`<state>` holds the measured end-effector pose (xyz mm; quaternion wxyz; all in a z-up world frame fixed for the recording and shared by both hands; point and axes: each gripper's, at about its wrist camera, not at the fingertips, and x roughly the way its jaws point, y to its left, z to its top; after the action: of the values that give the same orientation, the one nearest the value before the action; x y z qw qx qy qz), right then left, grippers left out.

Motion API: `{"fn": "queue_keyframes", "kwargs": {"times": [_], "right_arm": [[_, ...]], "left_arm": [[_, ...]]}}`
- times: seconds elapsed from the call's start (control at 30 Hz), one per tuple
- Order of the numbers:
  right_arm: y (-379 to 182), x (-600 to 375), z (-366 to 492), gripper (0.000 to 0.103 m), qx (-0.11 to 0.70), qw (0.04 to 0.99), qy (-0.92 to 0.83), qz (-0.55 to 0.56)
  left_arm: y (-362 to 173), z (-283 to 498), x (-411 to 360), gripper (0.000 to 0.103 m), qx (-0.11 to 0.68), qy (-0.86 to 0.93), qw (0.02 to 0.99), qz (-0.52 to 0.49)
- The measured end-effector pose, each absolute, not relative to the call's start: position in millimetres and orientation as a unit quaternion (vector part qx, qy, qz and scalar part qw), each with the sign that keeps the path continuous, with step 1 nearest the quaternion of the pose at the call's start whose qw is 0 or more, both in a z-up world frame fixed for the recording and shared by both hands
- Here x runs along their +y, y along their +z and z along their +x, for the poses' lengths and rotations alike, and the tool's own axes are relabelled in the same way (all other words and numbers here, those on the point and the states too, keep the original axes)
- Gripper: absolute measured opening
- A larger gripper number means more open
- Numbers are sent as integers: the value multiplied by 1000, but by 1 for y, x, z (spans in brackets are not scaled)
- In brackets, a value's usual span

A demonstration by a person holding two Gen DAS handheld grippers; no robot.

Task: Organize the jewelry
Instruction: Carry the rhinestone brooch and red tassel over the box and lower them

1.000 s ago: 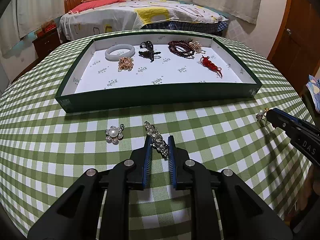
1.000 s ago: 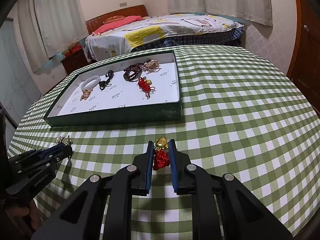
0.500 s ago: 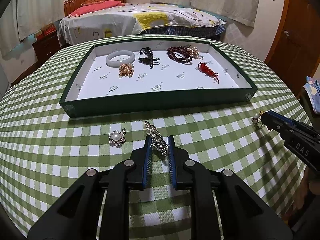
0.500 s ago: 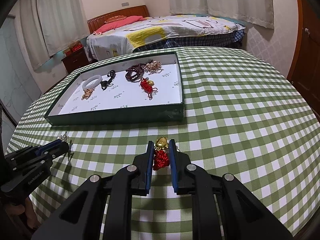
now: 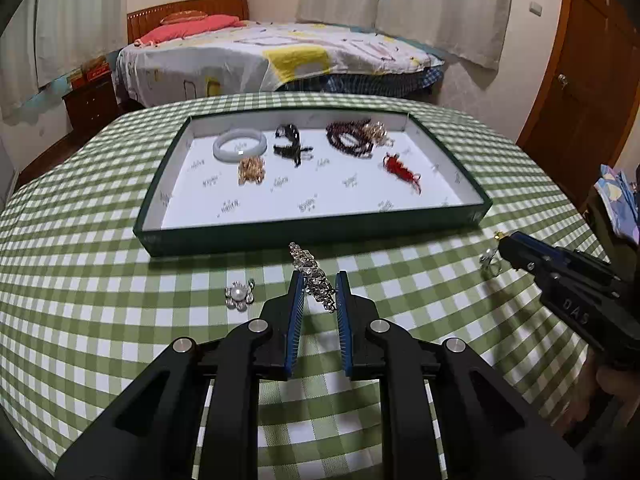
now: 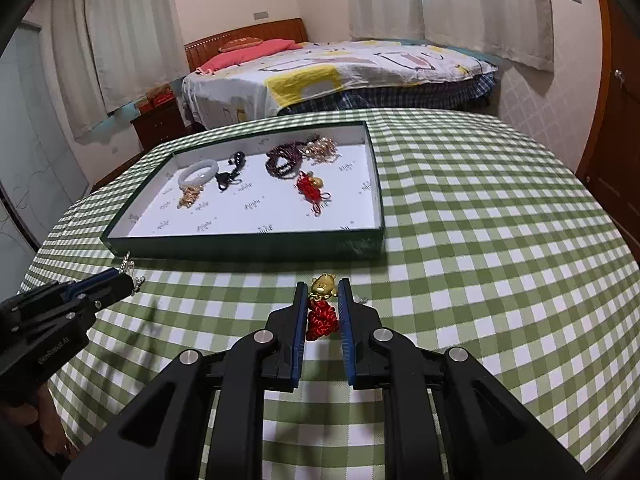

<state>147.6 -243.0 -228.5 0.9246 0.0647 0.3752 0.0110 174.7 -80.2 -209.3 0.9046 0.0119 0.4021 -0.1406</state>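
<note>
My left gripper (image 5: 319, 276) is shut on a rhinestone strip (image 5: 304, 258), held just above the checked cloth in front of the green tray (image 5: 312, 228). A pearl flower brooch (image 5: 239, 295) lies on the cloth to its left. My right gripper (image 6: 323, 284) is shut on a red knot charm with a gold bear (image 6: 321, 317), near the tray's (image 6: 240, 246) right front corner. In the tray lie a white bangle (image 5: 239, 144), a black piece (image 5: 290, 144), dark beads (image 5: 348, 140), a gold piece (image 5: 251, 170) and another red charm (image 5: 400, 168).
A small silver ring (image 5: 491, 262) lies on the cloth by the right gripper's tip (image 5: 504, 245). The round table's edge curves close on both sides. A bed (image 5: 280, 56) stands behind it and a wooden door (image 5: 592, 60) at the right.
My left gripper has risen a little with the rhinestone strip, and the tray now sits farther off in its view. The right gripper has stayed about where it was.
</note>
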Motion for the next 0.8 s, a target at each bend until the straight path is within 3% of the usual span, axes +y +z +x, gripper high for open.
{"fn": "queue_keyframes", "kwargs": {"times": [0.8], "right_arm": [[-169,-200,201,16,307,950,56,28]], "left_arm": [[-163,220,-56,16,330,-132,935,-11]]}}
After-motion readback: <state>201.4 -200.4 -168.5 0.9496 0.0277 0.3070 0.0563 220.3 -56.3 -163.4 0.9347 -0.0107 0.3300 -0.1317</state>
